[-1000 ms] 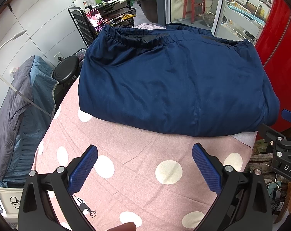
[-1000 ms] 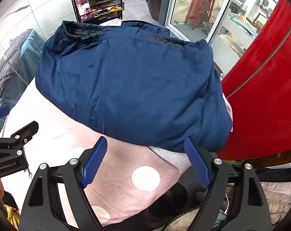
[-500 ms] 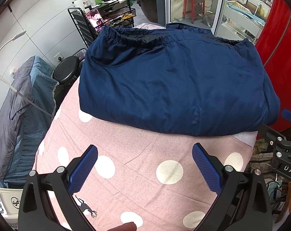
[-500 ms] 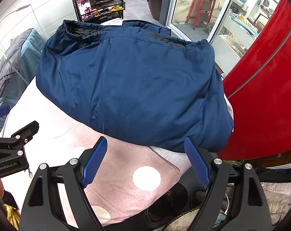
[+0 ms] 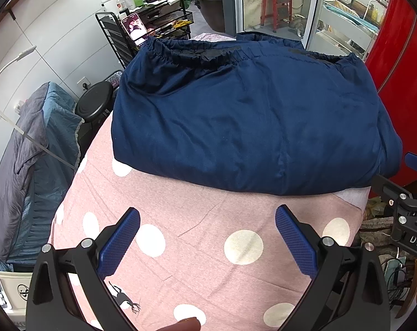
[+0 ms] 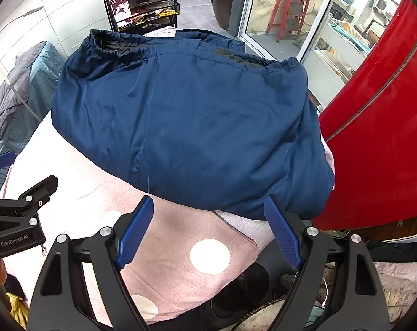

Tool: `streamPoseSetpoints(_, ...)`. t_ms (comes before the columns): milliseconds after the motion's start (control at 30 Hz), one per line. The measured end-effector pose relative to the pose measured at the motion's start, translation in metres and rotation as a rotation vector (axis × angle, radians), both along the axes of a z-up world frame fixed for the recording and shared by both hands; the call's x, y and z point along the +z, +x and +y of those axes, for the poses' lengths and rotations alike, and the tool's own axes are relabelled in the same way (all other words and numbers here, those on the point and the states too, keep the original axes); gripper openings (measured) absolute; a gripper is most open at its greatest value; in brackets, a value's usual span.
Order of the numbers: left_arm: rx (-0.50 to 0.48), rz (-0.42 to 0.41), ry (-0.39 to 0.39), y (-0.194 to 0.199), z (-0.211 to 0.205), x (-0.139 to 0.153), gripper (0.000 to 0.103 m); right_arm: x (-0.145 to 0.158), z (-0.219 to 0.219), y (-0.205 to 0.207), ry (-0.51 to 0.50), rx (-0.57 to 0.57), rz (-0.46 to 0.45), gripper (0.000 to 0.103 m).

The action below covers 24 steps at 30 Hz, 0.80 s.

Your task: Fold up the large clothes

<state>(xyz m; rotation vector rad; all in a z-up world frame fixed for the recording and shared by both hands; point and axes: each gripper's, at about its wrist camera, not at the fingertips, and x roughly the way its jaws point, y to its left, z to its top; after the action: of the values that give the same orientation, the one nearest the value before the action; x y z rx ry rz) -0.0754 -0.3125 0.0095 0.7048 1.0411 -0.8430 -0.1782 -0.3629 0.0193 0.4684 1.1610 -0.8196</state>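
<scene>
The navy garment was seen lying folded on the pink dotted cloth, ahead of both claws, its elastic hem at the far side; the left claw was held wide apart over bare cloth, short of the near fold, nothing gripped; the right claw was likewise spread and empty, its right fingertip just at the garment's near corner; a red panel was seen to its right.
</scene>
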Motion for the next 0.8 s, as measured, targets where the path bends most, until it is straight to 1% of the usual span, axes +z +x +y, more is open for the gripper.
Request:
streamPoseSetpoints(233,-0.007,0.016,-0.005,0.001,-0.001,-0.001,0.097,0.0002,-0.0013,0.0018,-0.001,0.001,-0.001,0.082)
streamPoseSetpoints(333,-0.008,0.006,-0.01,0.0,-0.0016,-0.0007,0.097,-0.0001,-0.0031,0.002,-0.003,-0.002,-0.001,0.082)
streamPoseSetpoints(467,0.007,-0.03,-0.051,-0.0009,0.0004,0.0036,0.097,-0.0013,-0.005,0.0002,-0.002,-0.009,-0.002,0.082)
streamPoseSetpoints(567,0.001,-0.018,-0.084,-0.0016,0.0014,0.0065,0.097,-0.0013,-0.0057,-0.0008,-0.004,-0.014,-0.004,0.082)
streamPoseSetpoints(733,0.004,-0.017,-0.078,-0.0025,0.0007,0.0056,0.097,-0.0021,-0.0073,-0.0022,-0.002,-0.019,-0.005,0.082)
streamPoseSetpoints(800,0.009,-0.013,-0.065,-0.0016,-0.0004,0.0044,0.097,-0.0024,-0.0072,-0.0028,0.0,-0.02,-0.006,0.082)
